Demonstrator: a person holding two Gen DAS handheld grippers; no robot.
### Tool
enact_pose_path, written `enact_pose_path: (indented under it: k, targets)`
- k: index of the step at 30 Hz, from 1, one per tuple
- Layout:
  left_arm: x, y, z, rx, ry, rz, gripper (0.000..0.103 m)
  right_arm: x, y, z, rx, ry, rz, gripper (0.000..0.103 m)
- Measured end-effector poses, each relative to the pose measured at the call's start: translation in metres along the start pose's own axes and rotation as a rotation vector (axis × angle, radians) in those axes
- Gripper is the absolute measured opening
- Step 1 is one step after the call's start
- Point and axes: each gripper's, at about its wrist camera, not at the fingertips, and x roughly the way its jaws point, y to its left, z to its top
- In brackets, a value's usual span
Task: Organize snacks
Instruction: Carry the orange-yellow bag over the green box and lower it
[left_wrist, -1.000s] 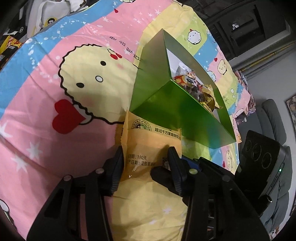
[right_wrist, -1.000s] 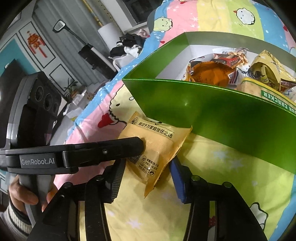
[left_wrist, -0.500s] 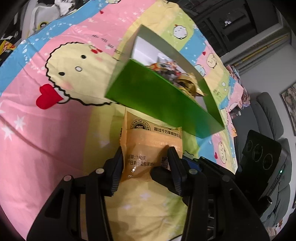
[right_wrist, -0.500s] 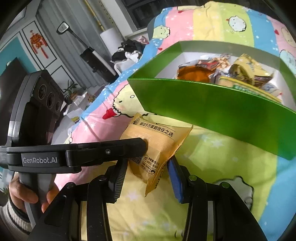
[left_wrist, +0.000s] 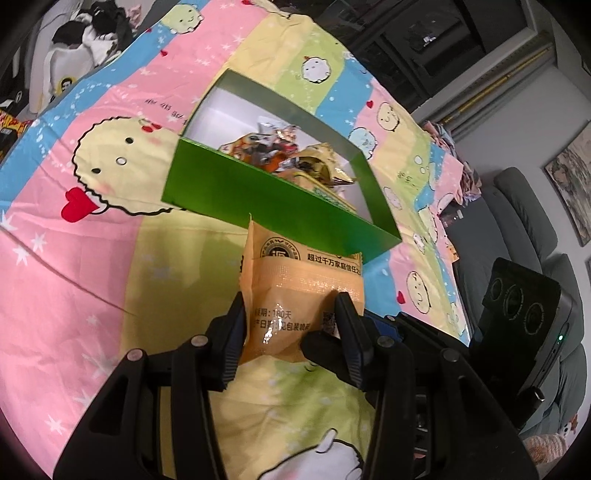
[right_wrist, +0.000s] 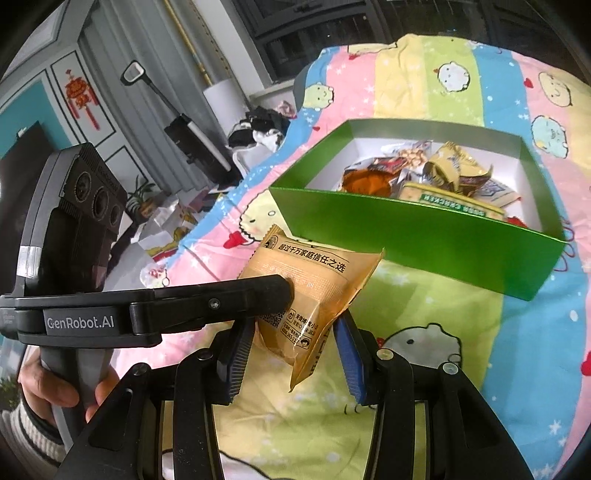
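An orange snack packet (left_wrist: 295, 295) with Chinese print is held in the air in front of a green box (left_wrist: 258, 199). My left gripper (left_wrist: 291, 321) is shut on its lower part. My right gripper (right_wrist: 295, 343) is also closed around the same packet (right_wrist: 314, 295) from the other side. The left gripper's finger (right_wrist: 258, 295) crosses the right wrist view and presses the packet. The green box (right_wrist: 406, 221) has a white inside and holds several wrapped snacks (right_wrist: 424, 173). The packet is nearer than the box's front wall and above the bedsheet.
The box stands on a cartoon-print bedsheet (left_wrist: 92, 221) with pink, yellow, green and blue stripes. A grey sofa (left_wrist: 524, 221) is to the right. Clothes (right_wrist: 262, 125), a white paper roll (right_wrist: 221, 99) and floor clutter lie beyond the bed's far left edge.
Both grippers have risen and drawn back from the box with the packet. The box now looks smaller and farther, with more of its inside showing.
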Motion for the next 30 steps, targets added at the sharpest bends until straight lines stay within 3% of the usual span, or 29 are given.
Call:
enact_pose_path:
  k: [9,30]
  targets:
    - [-0.004,-0.026,0.001,0.046,-0.009,0.004,0.046,-0.025,-0.005,-0.002,0.004,-0.050,-0.003,0.046]
    - [0.029,-0.066,0.066,0.154,-0.025,0.008,0.047,-0.035,-0.052,0.047,0.031,-0.178,-0.023,0.046]
